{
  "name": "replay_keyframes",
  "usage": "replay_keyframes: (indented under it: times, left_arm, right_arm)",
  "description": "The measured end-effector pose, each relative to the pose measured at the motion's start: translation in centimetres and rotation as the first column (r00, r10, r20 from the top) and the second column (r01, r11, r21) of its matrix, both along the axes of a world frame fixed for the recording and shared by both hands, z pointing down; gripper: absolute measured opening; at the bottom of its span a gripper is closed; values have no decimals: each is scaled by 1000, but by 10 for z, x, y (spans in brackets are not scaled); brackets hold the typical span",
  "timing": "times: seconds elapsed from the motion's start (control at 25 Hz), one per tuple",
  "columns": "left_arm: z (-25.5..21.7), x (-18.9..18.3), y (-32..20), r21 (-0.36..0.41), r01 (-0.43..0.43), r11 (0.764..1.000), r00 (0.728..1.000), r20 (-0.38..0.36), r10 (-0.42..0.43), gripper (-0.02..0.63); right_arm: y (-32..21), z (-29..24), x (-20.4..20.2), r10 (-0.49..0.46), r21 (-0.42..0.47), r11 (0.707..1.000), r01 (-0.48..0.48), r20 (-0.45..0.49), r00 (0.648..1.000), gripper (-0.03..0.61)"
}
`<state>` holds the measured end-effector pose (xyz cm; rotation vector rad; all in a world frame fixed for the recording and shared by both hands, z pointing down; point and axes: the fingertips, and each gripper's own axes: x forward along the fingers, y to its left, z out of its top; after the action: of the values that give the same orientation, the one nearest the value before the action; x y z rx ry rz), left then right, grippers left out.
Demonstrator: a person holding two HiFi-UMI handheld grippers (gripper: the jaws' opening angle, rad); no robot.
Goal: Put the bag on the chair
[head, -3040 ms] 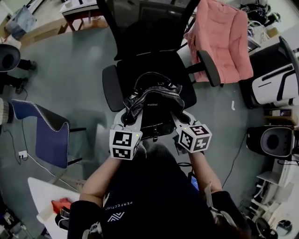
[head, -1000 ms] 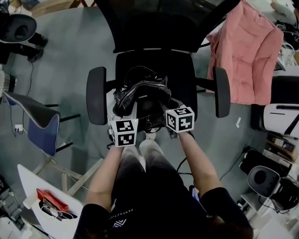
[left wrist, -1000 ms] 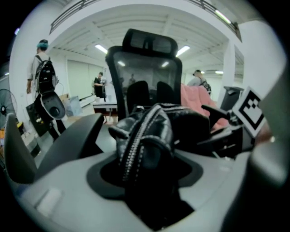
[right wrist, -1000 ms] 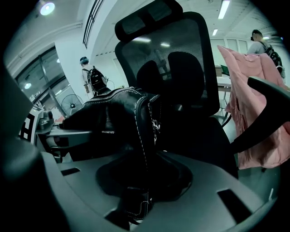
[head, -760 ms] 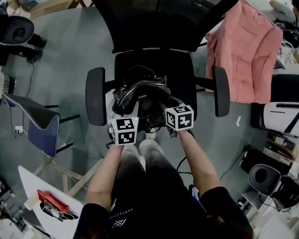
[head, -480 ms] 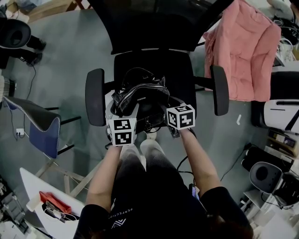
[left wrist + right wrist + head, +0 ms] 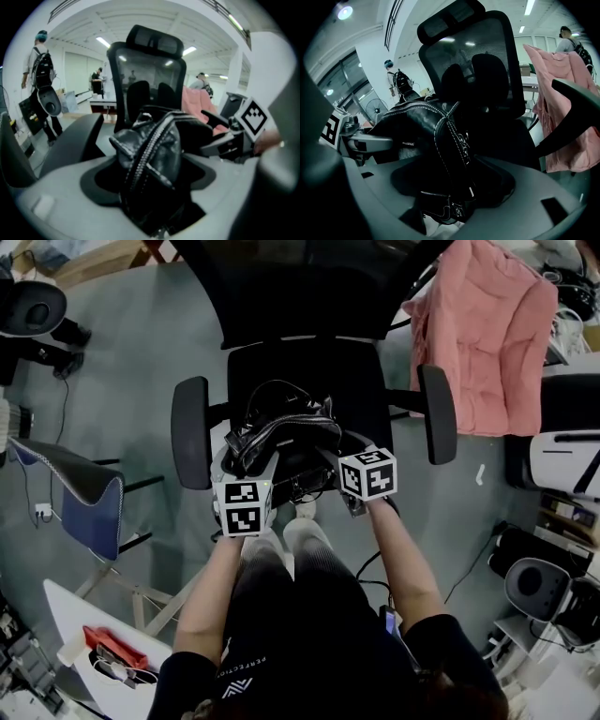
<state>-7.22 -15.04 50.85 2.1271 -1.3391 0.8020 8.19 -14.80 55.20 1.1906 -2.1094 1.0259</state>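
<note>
Now the black leather bag with a silver zip (image 7: pixel 281 439) sits on the seat of the black mesh-backed office chair (image 7: pixel 361 381), toward the seat's front edge at 12 o'clock from the person's knees, between the chair's 2 padded armrests (image 7: pixel 190 432).

The left gripper (image 7: pixel 240 463) is at the bag's 8 o'clock corner and the right gripper (image 7: pixel 334 454) at its 4 o'clock corner. Both point down at the seat.

The jaws of both grippers have just been opening and now stand wide apart. In the left gripper view the zipped end of the bag lies in the gap between the spread jaws. In the right gripper view a stitched end with metal fittings lies in that gripper's gap. Neither gripper is clamped on the leather.

A pink padded jacket (image 7: pixel 487 334) hangs at 2 o'clock from the chair, and a blue chair (image 7: pixel 84 507) stands at 8 o'clock.
</note>
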Motion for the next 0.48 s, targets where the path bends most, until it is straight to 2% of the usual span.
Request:
replay_keyframes:
  times: [0.16, 0.4, 0.48]
  left_arm:
    - [-3, 0, 5, -3, 11, 1000, 1000, -17, -11, 364]
    - [-7, -1, 7, -23, 20, 1000, 999, -36, -21, 318]
    - [-9, -1, 8, -25, 15, 1000, 999, -33, -16, 298]
  right_arm:
    - [3, -6, 0, 0, 16, 1000, 0, -8, 1000, 261]
    - [5, -12, 0, 10, 20, 1000, -10, -5, 1000, 222]
    - [7, -15, -2, 1, 30, 1000, -1, -13, 1000, 190]
